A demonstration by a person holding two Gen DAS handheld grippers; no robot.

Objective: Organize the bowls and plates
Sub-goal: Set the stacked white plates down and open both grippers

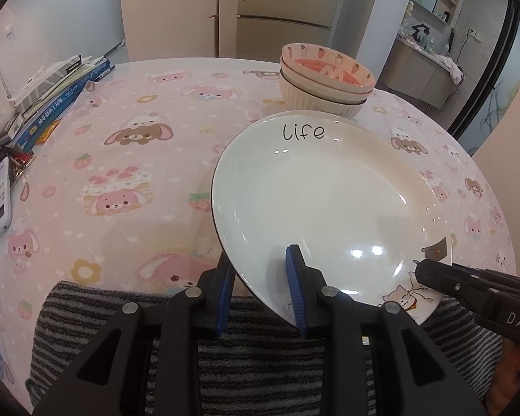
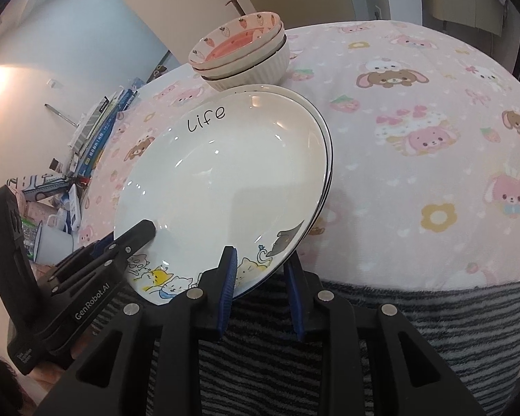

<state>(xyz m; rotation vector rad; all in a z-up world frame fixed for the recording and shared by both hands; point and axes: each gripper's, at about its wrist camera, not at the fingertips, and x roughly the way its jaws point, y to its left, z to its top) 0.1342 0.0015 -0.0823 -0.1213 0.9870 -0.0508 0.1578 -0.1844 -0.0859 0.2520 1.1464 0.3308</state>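
Note:
A white plate [image 1: 322, 204] with "life" lettering and cat drawings is held tilted above the pink table. My left gripper [image 1: 260, 277] is shut on its near left rim, one finger above and one below. My right gripper [image 2: 260, 270] is shut on the near right rim of the plate [image 2: 225, 180]. In the right wrist view a second white plate [image 2: 326, 131] shows just beneath the first, its edge peeking out. A stack of three bowls [image 1: 326, 79], the top one pink with strawberries, stands behind the plates; the stack also shows in the right wrist view [image 2: 242, 52].
A striped grey towel [image 1: 260, 364] lies at the table's near edge. Books [image 1: 59, 100], remotes and clutter [image 1: 1, 194] sit along the left side. A white mug [image 2: 52, 242] stands at the left in the right wrist view.

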